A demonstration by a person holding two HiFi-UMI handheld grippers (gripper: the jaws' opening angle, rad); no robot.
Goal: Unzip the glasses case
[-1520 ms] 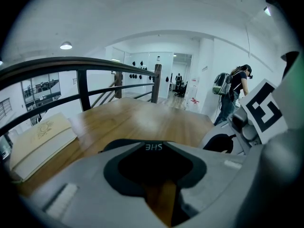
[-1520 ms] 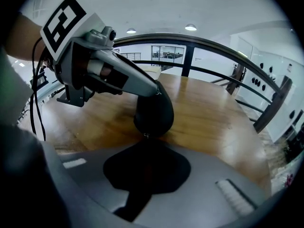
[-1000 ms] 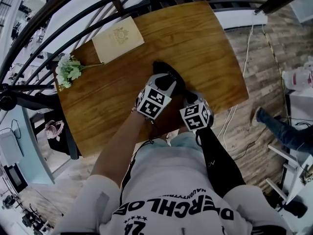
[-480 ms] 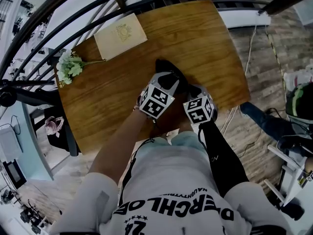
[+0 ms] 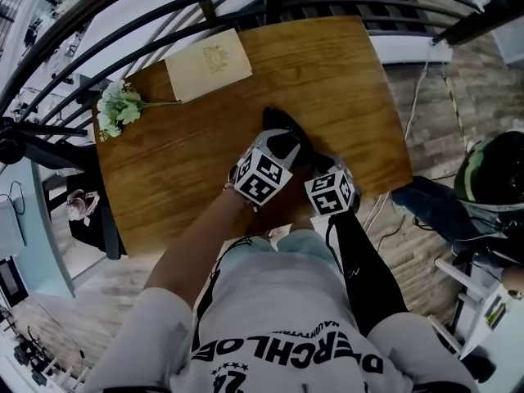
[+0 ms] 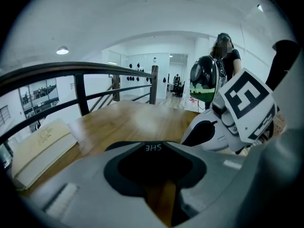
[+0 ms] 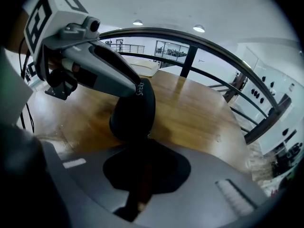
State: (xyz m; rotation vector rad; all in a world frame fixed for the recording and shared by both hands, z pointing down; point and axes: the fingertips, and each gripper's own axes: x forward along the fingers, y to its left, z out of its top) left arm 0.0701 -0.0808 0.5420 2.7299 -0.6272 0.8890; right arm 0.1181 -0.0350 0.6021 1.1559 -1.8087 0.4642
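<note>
A black glasses case point(image 5: 281, 124) lies on the wooden table point(image 5: 344, 80), just in front of the person. My left gripper point(image 5: 283, 146) reaches over its near part. In the right gripper view the left gripper's fingertips point(image 7: 141, 90) sit on top of the case point(image 7: 130, 120). In its own view the left gripper point(image 6: 155, 163) has its jaws almost together, with black between them. My right gripper point(image 5: 314, 167) is at the case's near right end. Its jaws point(image 7: 144, 167) are shut on the thin zipper pull point(image 7: 148, 137) that hangs from the case.
A cream book point(image 5: 209, 64) lies at the table's far left, and a sprig of white flowers point(image 5: 119, 109) at its left edge. A black railing point(image 5: 164, 15) curves behind the table. On the floor to the right is a person with a green helmet point(image 5: 491, 170).
Both grippers stay where they were on the case. The person on the floor at the right has come closer, and the green helmet has come into view.
</note>
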